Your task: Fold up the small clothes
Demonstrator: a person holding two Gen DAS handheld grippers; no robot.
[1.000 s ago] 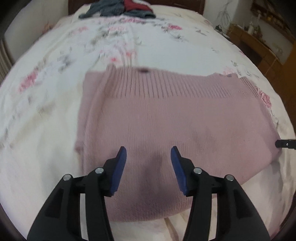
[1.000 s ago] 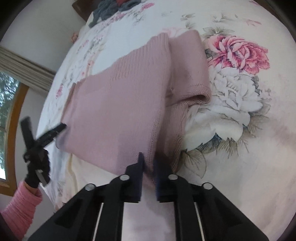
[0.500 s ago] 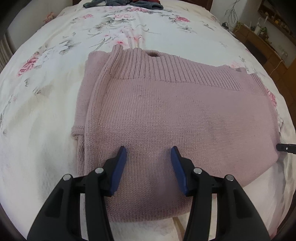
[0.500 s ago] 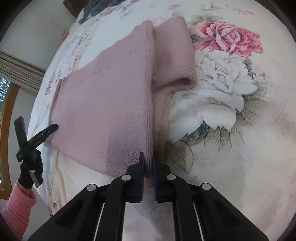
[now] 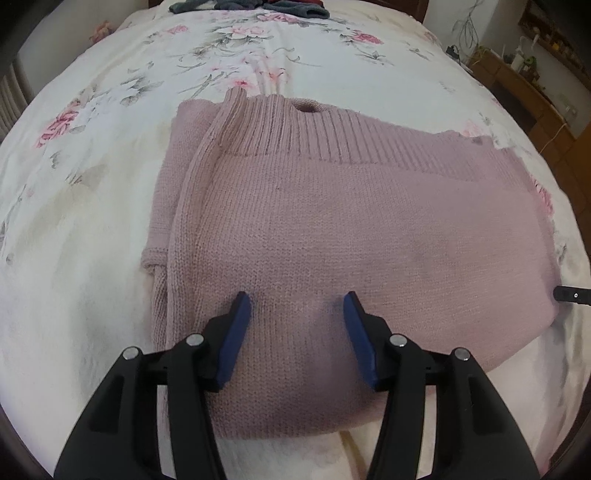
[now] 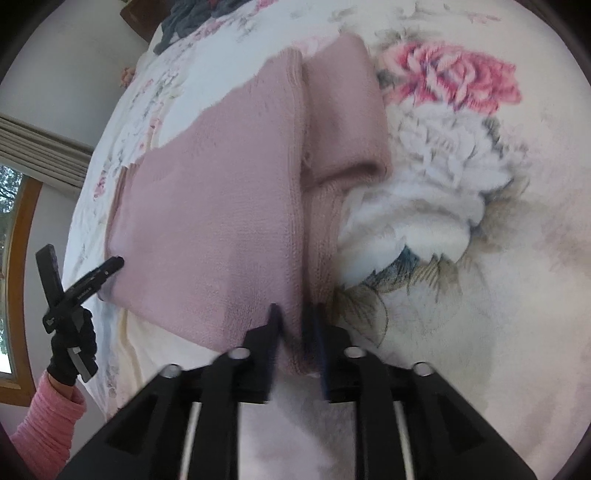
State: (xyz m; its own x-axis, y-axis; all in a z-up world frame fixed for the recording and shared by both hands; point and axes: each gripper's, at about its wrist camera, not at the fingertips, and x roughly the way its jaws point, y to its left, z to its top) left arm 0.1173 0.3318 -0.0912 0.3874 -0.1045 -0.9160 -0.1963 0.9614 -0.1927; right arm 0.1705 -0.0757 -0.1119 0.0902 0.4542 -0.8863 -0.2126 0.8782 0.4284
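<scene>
A pink knit sweater (image 5: 332,221) lies folded flat on the floral bedspread (image 5: 92,221), ribbed hem at the far side. My left gripper (image 5: 295,299) hovers open just above its near part, with nothing between the blue pads. In the right wrist view the sweater (image 6: 214,206) shows a folded sleeve on its right. My right gripper (image 6: 293,310) is at the near folded edge, jaws slightly parted with the edge between them. A person's gloved hand (image 6: 70,350) holds the left gripper at the sweater's left side.
A pile of dark clothes (image 5: 251,5) lies at the bed's far end. Wooden furniture (image 5: 517,81) stands off the bed's right side. A window with a wooden frame (image 6: 14,258) sits beyond the left side. Bare bedspread (image 6: 480,295) spreads right of the sweater.
The right gripper's jaws have parted a little on the sweater's edge, and that view is blurred. The left gripper has stayed open and tilted down over the sweater.
</scene>
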